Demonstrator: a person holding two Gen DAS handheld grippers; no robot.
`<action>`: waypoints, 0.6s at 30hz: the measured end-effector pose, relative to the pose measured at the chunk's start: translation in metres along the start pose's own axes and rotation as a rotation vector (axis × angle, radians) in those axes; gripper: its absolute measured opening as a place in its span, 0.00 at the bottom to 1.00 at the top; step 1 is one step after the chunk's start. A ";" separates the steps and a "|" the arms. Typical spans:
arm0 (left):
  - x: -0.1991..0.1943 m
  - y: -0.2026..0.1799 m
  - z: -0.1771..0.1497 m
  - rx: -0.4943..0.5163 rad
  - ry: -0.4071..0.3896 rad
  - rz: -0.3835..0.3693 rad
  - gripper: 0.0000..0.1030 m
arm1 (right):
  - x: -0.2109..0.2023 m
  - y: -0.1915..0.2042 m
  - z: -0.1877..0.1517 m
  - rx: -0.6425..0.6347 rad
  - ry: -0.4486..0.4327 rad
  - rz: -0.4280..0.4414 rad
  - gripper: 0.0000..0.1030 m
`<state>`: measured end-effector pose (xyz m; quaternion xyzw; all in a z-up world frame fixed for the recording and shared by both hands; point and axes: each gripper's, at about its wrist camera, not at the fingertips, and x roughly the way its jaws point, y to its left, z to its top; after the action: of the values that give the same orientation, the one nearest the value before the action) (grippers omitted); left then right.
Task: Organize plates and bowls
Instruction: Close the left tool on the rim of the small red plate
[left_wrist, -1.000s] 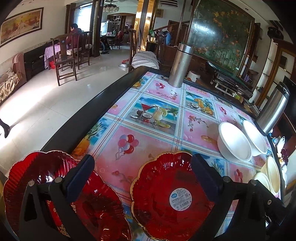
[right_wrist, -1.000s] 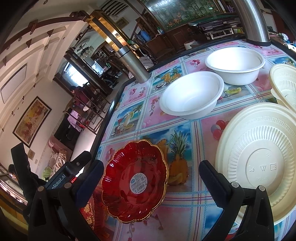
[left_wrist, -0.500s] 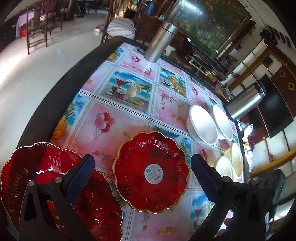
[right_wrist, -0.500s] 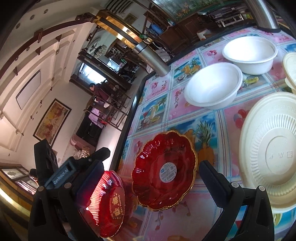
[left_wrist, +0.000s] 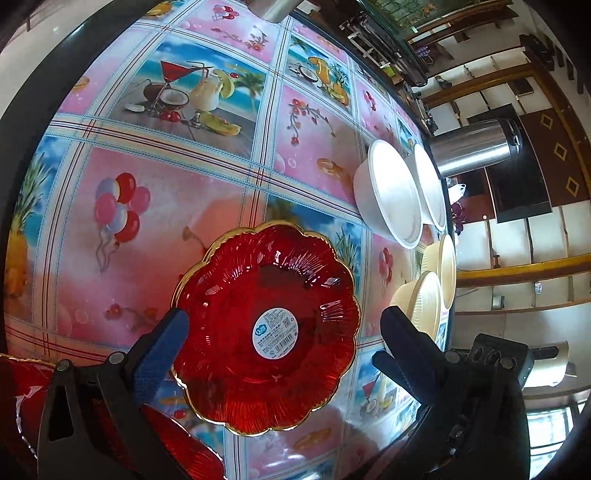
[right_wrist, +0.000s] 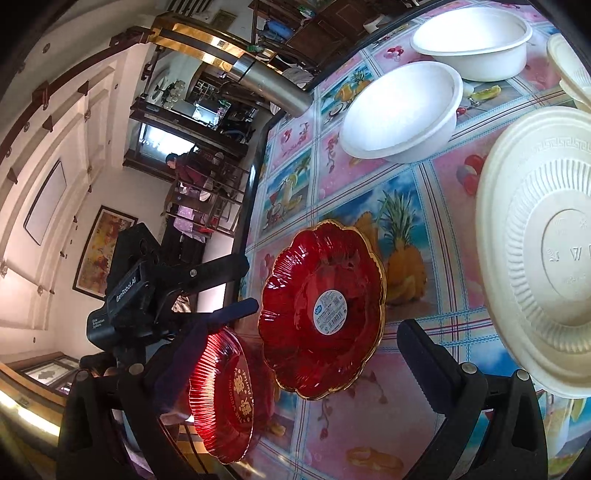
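Observation:
A red scalloped plate (left_wrist: 266, 328) with a gold rim and a round sticker lies on the patterned table; it also shows in the right wrist view (right_wrist: 321, 310). My left gripper (left_wrist: 282, 332) is open, its fingers on either side of this plate and above it. A second red plate (left_wrist: 177, 443) lies at the table's near edge, also in the right wrist view (right_wrist: 221, 395). My right gripper (right_wrist: 291, 354) is open, just short of the first plate. Two white bowls (right_wrist: 402, 110) and cream plates (right_wrist: 539, 251) stand to the right.
A steel flask (left_wrist: 476, 146) stands behind the white bowls (left_wrist: 391, 192). Another flask (right_wrist: 269, 83) stands at the far table edge. The dark table rim (left_wrist: 22, 88) runs along the left. The left gripper's body (right_wrist: 147, 291) shows left of the red plates.
My left gripper has tilted down and moved forward over the sticker plate, which now lies between its fingers. My right gripper has moved closer to the same plate.

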<state>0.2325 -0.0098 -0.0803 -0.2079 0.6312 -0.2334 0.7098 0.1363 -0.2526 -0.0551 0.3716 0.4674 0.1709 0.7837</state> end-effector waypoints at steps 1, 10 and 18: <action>-0.001 0.002 0.000 -0.001 -0.003 0.002 1.00 | 0.002 -0.001 0.000 0.000 0.006 -0.004 0.99; -0.030 -0.002 -0.001 0.065 -0.069 0.096 0.98 | 0.016 -0.008 -0.001 -0.001 0.042 -0.039 0.94; -0.007 0.015 -0.001 0.076 0.025 0.209 0.98 | 0.019 -0.007 -0.002 -0.005 0.043 -0.027 0.89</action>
<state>0.2321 0.0061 -0.0834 -0.1111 0.6490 -0.1844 0.7297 0.1432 -0.2445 -0.0725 0.3598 0.4885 0.1695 0.7767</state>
